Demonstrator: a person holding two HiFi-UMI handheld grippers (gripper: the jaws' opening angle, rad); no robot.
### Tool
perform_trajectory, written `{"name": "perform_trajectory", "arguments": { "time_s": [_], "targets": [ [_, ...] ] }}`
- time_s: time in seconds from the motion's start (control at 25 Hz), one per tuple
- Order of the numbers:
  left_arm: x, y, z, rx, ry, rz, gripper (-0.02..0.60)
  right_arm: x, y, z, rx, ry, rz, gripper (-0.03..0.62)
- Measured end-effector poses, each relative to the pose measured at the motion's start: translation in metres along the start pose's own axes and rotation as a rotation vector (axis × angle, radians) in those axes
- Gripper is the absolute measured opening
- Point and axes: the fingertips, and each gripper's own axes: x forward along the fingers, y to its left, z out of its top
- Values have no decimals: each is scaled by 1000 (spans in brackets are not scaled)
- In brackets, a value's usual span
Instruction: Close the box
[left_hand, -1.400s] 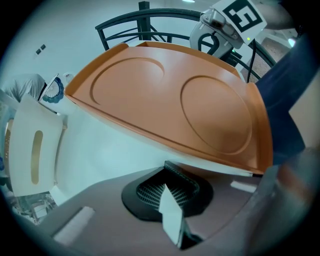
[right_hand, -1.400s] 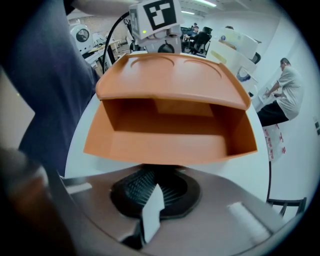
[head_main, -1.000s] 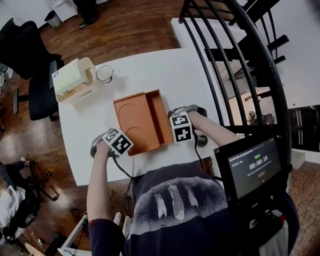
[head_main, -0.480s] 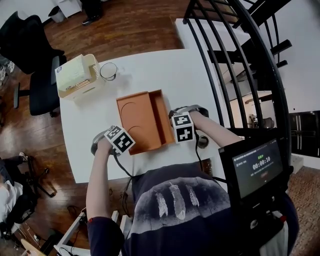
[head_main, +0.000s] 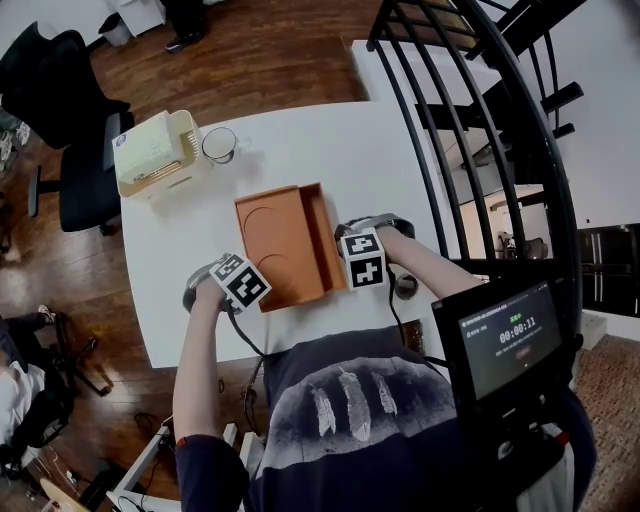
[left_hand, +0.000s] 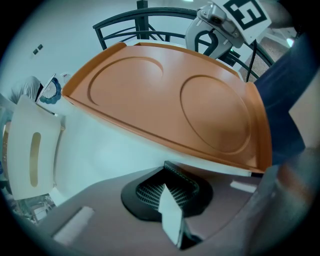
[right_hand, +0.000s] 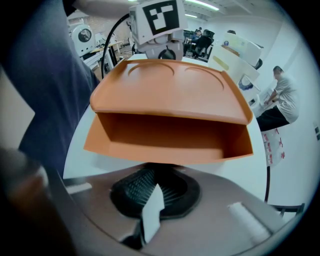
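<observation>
– How does the left claw (left_hand: 167, 182) stand?

– Narrow: its dark ribbed pads (left_hand: 150, 192) sit together with nothing between them. The right claw (right_hand: 156, 186) looks the same, drawn in and empty.

– And the box?

– The box (right_hand: 165, 137) stands on the white desk (left_hand: 110, 150) between the two claws. Its low front wall lies just ahead of the right claw's tip, with the open side facing that claw.

– Is it shut?

– No. The lid (left_hand: 170, 110) is tilted over the box, partway down, with a gap showing under it on the right claw's side. From the left claw you see only the lid's top, with two round pressed shapes in it. The lid's near edge hangs right over that claw's tip. I cannot tell whether they touch.

– What lies further out?

– Left of the left claw, a cream holder (left_hand: 32, 155) stands on the desk, well apart from the box. A glass (head_main: 219, 145) stands just beside the holder's far side. Beyond the lid, each claw sees the other's marker cube (right_hand: 157, 19). Past that, ahead of the left claw, runs a dark railing (left_hand: 145, 22). Far off to the right claw's right, a person (right_hand: 282, 97) is bending forward.
</observation>
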Motion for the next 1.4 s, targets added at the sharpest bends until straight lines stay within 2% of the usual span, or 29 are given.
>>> {"name": "perform_trajectory", "arguments": {
  "time_s": [1.4],
  "targets": [
    [-2, -3, 2, 8, 3, -16, 11, 0, 0, 13, 13, -36, -1, 5]
  ]
}}
